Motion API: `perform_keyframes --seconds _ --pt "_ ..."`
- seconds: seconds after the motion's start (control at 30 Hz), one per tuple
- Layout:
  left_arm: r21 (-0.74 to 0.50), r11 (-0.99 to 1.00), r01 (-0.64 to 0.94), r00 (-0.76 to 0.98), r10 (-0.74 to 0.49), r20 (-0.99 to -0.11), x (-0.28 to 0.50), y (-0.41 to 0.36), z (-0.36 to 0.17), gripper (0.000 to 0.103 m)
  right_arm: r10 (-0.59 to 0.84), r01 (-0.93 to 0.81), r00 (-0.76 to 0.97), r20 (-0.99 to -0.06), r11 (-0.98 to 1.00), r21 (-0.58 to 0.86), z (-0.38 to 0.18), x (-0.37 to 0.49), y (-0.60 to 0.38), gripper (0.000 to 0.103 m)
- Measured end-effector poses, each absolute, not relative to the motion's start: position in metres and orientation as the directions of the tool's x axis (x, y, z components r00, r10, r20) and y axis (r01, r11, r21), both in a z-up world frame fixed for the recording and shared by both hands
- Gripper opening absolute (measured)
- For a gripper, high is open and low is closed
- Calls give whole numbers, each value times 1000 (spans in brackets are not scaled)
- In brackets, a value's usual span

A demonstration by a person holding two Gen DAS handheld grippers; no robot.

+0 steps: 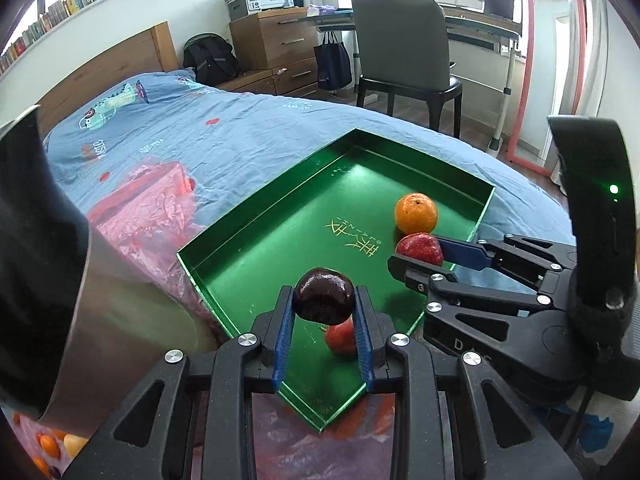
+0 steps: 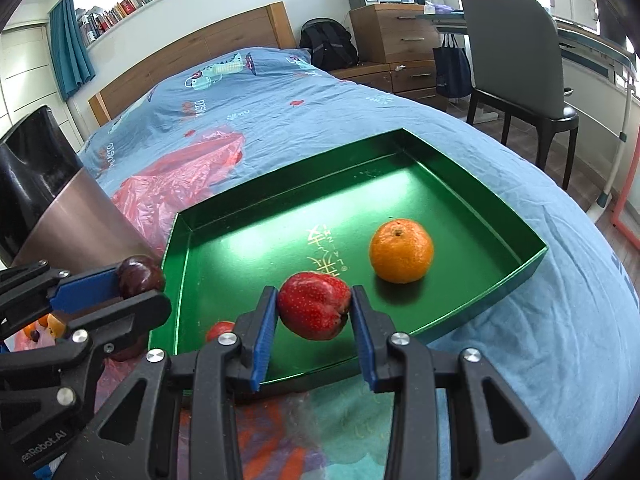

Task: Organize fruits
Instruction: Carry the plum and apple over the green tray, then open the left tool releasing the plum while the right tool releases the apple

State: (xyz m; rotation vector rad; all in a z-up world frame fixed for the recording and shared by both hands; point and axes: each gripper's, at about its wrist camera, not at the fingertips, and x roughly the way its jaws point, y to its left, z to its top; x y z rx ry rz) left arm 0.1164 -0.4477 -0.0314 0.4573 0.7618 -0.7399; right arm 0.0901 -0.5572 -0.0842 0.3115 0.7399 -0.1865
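My left gripper (image 1: 324,310) is shut on a dark purple plum (image 1: 324,294), held above the near corner of the green tray (image 1: 256,264). In the tray just below it lies a small red fruit (image 1: 340,339). My right gripper (image 2: 314,312) is shut on a red strawberry-like fruit (image 2: 314,305) over the tray's (image 2: 472,200) near edge. An orange (image 2: 401,251) rests on the tray floor beyond it. The left wrist view shows the right gripper (image 1: 418,254) with its red fruit (image 1: 420,248) beside the orange (image 1: 416,213). The right wrist view shows the left gripper (image 2: 140,288) with the plum (image 2: 141,275).
The tray sits on a bed with a blue cover (image 2: 280,112). A red plastic bag (image 1: 160,200) lies left of it, and a metal bin with a black liner (image 1: 96,280) stands at the near left. More small fruits (image 2: 44,328) lie at the lower left. A chair (image 1: 404,48) stands behind.
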Motion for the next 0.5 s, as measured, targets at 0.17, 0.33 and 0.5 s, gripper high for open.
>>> perform_keyframes --seconds 0.17,0.33,0.5 --pt "97 680 727 479 -400 -782 135 -467 -54 24 -73 275 710 -700 945 180 -96 98 -566 25" --pt "78 709 701 457 -363 -812 156 -476 -72 24 -86 266 703 -706 953 148 -101 101 -568 25" --pt "63 727 683 434 -336 -836 166 -480 -87 24 -104 249 701 -706 963 105 -102 103 -563 26"
